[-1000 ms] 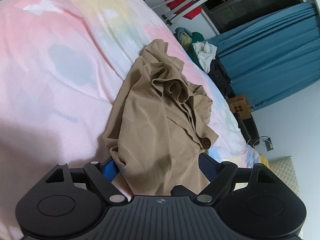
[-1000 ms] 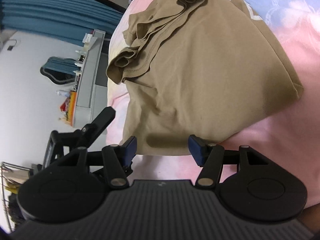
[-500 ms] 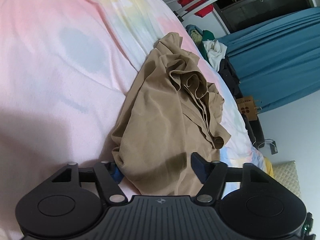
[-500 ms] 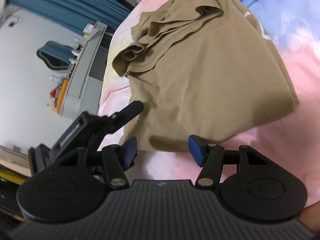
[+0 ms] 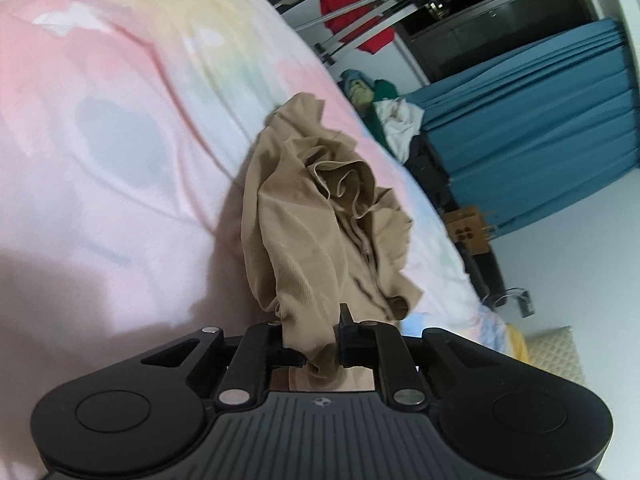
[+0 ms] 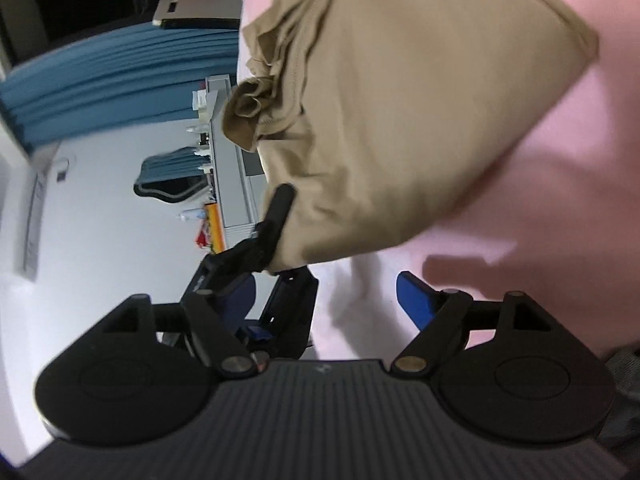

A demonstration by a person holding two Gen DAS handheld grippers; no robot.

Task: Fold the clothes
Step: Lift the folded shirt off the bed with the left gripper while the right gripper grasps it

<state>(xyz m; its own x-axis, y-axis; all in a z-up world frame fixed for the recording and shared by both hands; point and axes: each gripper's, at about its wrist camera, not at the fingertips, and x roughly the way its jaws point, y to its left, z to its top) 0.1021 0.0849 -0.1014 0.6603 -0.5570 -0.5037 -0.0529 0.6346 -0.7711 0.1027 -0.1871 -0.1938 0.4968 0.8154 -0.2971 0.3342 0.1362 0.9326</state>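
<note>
- left tool (image 5: pixel 312 344) closing, pinching tan shirt (image 5: pixel 320 232) hem near bed (image 5: pixel 120 140) edge
- right tool (image 6: pixel 356 300) opening, spread (nothing between)
- no legible writing

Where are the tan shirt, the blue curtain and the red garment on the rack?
tan shirt (image 5: pixel 304 240): left wrist view, on its bunched middle.
blue curtain (image 5: pixel 532 128): left wrist view, on its pleats, right of the bed.
red garment (image 5: pixel 352 8): left wrist view, on its cloth hanging from the rack.
</note>
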